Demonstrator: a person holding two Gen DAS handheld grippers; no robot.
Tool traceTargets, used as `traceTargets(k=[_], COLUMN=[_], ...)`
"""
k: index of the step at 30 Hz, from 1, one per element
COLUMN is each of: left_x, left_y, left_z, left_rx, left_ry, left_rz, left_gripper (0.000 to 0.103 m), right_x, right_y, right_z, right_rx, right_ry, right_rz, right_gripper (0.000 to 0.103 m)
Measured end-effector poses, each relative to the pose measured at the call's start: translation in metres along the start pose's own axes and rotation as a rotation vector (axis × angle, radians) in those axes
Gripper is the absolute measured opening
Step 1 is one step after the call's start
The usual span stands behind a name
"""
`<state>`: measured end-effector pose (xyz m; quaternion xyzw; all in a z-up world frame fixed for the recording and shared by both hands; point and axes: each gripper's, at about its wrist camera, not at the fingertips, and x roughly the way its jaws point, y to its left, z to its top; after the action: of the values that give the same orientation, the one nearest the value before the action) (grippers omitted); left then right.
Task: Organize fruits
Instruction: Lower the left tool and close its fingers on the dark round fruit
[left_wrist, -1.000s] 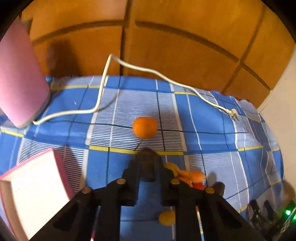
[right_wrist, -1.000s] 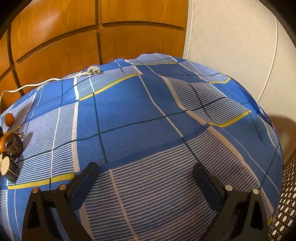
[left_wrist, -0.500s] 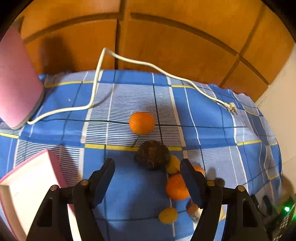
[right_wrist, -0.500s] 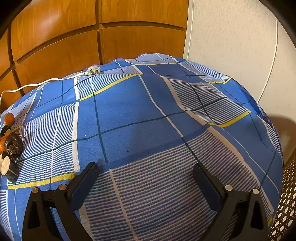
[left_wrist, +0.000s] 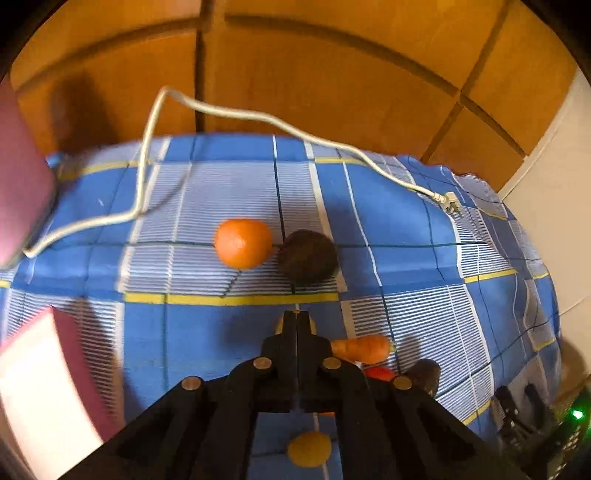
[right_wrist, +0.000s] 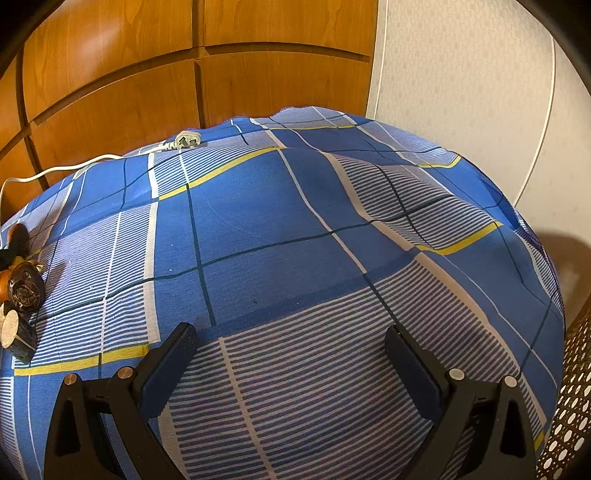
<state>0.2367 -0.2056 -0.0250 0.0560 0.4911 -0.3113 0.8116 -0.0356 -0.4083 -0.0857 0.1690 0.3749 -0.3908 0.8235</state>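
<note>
While the left gripper (left_wrist: 296, 325) has its fingers pressed together on nothing at lower centre, having just closed, the orange (left_wrist: 243, 248) sits mid-frame on the checked cloth (left_wrist: 207, 332), touching a dark round fruit (left_wrist: 308, 256). Right gripper (right_wrist: 290, 347): fingers wide, empty, over bare cloth.

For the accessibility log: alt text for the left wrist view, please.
The left tongs, shut and empty, point down at a blue checked cloth where an orange lies beside a dark round fruit. A carrot lies nearer, and a white cable crosses the far side.
</note>
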Motion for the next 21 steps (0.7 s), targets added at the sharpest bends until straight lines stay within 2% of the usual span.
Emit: traceTargets(k=[2, 4, 6, 8, 10, 12, 14, 19, 21], left_x=[-0.002, -0.003, -0.004, -0.012, -0.017, -0.016, -0.012, 0.018, 0.033], left_y=[0.008, 0.016, 0.020, 0.019, 0.012, 0.001, -0.011, -0.041, -0.056], left_z=[0.000, -0.001, -0.002, -0.002, 0.002, 0.008, 0.015, 0.029, 0.033], left_rx=[-0.035, -0.072, -0.103, -0.109, -0.093, -0.076, -0.043, 0.036, 0.090], left_ry=[0.021, 0.025, 0.033, 0.009, -0.005, 0.003, -0.002, 0.039, 0.058], left_rz=[-0.013, -0.016, -0.013, -0.009, -0.043, -0.068, -0.053, -0.016, 0.023], left_gripper=[0.001, 0.005, 0.023, 0.030, 0.038, 0.057, 0.065, 0.067, 0.067], right_x=[0.000, 0.000, 0.000, 0.000, 0.000, 0.000, -0.001, -0.001, -0.001], right_y=[0.000, 0.000, 0.000, 0.000, 0.000, 0.000, 0.000, 0.000, -0.001], right_z=[0.000, 0.000, 0.000, 0.000, 0.000, 0.000, 0.000, 0.000, 0.000], right_rx=[-0.001, -0.002, -0.001, -0.002, -0.001, -0.002, -0.001, -0.001, 0.000], right_ry=[0.000, 0.000, 0.000, -0.001, 0.000, 0.000, -0.001, -0.001, -0.002], right_rz=[-0.001, -0.001, 0.000, -0.001, 0.000, -0.001, 0.000, 0.001, 0.001], right_gripper=[0.103, 0.103, 0.103, 0.103, 0.103, 0.103, 0.103, 0.103, 0.103])
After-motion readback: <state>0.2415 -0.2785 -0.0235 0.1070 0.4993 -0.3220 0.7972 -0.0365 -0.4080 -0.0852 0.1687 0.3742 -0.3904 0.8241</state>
